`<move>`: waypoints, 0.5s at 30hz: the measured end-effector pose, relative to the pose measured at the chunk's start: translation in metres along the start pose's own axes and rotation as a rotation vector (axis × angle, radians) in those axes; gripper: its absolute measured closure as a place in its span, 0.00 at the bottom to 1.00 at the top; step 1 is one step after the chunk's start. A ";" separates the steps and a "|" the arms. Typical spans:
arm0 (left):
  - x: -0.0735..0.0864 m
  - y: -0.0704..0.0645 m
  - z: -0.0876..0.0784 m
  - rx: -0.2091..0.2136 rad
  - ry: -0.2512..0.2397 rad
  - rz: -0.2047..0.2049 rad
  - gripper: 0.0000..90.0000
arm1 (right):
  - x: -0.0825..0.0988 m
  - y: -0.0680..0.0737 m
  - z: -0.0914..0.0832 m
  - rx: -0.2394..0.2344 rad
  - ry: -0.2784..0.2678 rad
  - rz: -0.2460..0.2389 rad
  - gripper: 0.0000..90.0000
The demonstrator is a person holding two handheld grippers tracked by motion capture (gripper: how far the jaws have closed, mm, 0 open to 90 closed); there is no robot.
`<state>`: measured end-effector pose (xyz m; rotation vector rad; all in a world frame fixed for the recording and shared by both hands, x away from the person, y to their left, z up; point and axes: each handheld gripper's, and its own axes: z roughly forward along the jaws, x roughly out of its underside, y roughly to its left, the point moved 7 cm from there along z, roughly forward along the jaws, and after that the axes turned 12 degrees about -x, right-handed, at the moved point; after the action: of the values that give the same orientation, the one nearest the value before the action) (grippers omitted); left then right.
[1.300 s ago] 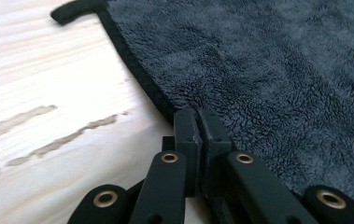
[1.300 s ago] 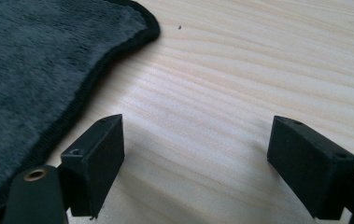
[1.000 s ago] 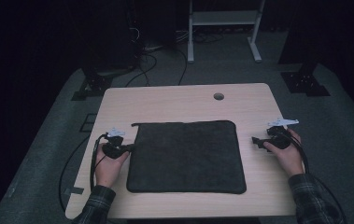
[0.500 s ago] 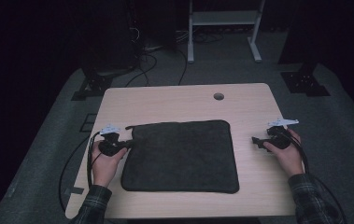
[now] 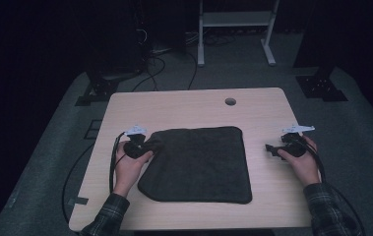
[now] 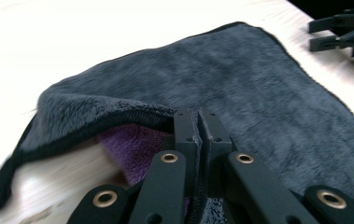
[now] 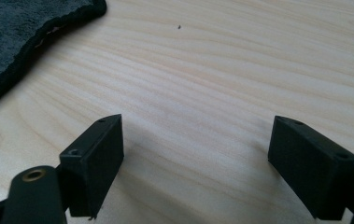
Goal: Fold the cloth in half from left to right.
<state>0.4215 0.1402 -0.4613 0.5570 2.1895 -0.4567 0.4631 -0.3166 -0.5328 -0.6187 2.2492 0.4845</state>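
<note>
Left hand-held gripper [image 6: 198, 140] clamped on the dark grey towel's [image 5: 199, 162] lifted corner, purple underside showing; right hand-held gripper [image 7: 195, 163] gapes wide over bare tabletop [image 5: 194, 105].

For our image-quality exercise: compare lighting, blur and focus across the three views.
High view: dim and bluish, black surroundings, the pale wooden table the brightest area. Left gripper view: tabletop washed out white, the dark grey fleece cloth soft with blur at its lifted edge. Right gripper view: evenly lit, wood grain sharp, soft shadows under the right gripper.

Dark grey towel [image 6: 240, 88], purple underside; black tongs [image 6: 197, 126].
</note>
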 end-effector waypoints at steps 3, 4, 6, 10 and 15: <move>-0.005 -0.010 0.007 0.032 -0.002 0.004 0.97 | 0.000 0.000 0.000 0.001 0.000 0.001 0.19; -0.006 -0.013 0.009 0.036 0.000 0.014 0.97 | 0.000 0.000 0.000 0.001 0.000 0.001 0.19; -0.009 -0.019 0.014 0.050 0.002 0.027 0.97 | 0.000 0.000 0.000 0.001 0.000 0.001 0.19; -0.014 -0.032 0.025 0.077 0.008 0.055 0.97 | 0.000 0.000 0.000 0.001 0.000 0.001 0.19; -0.017 -0.048 0.039 0.115 0.021 0.078 0.97 | 0.000 0.000 0.000 0.001 0.000 0.001 0.19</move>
<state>0.4306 0.0763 -0.4649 0.7098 2.1626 -0.5395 0.4631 -0.3165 -0.5328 -0.6169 2.2495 0.4838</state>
